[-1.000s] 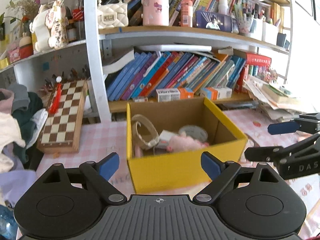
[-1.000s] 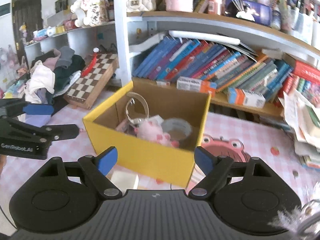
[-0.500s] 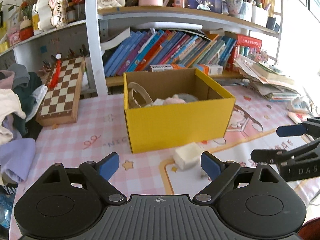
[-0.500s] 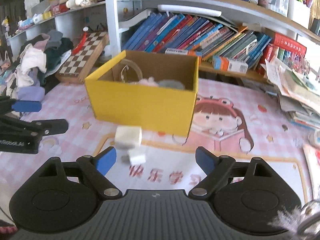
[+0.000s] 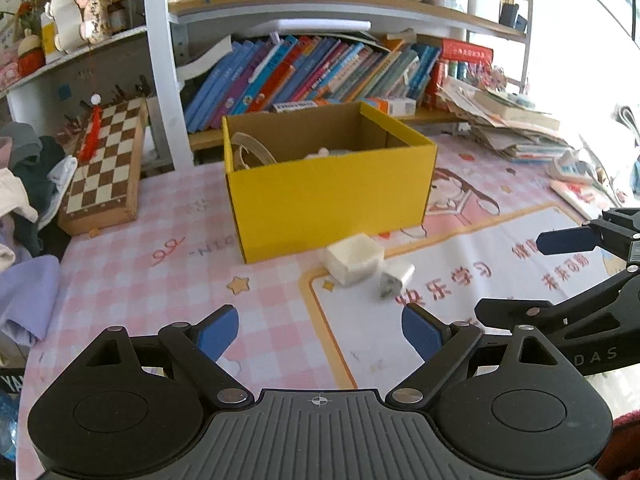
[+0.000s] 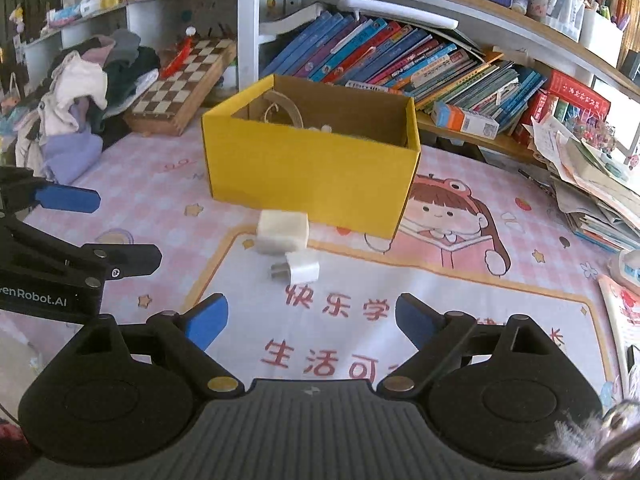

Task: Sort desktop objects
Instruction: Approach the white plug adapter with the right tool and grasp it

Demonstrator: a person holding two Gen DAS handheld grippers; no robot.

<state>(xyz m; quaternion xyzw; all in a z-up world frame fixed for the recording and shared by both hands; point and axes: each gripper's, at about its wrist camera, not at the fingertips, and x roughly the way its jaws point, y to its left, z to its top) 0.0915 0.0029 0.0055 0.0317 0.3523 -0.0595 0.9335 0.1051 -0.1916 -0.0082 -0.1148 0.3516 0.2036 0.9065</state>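
A yellow cardboard box (image 5: pixel 332 200) stands on the pink mat and also shows in the right wrist view (image 6: pixel 308 176). It holds a tape roll (image 5: pixel 250 152) and other small items, mostly hidden by its wall. A white block (image 5: pixel 352 258) and a white charger plug (image 5: pixel 396 278) lie just in front of the box; both also show in the right wrist view, the block (image 6: pixel 282 232) and the plug (image 6: pixel 300 272). My left gripper (image 5: pixel 320 334) is open and empty, short of them. My right gripper (image 6: pixel 310 320) is open and empty, just short of the plug.
A chessboard (image 5: pixel 106 164) leans at the left by a pile of clothes (image 5: pixel 24 184). Shelves of books (image 5: pixel 312 72) run behind the box. Stacked papers and books (image 5: pixel 516 124) lie at the right. The pink mat (image 6: pixel 460 280) extends rightwards.
Both grippers have pulled back and away from the box. The box now looks farther off, and the white block and plug in front of it have come into view.
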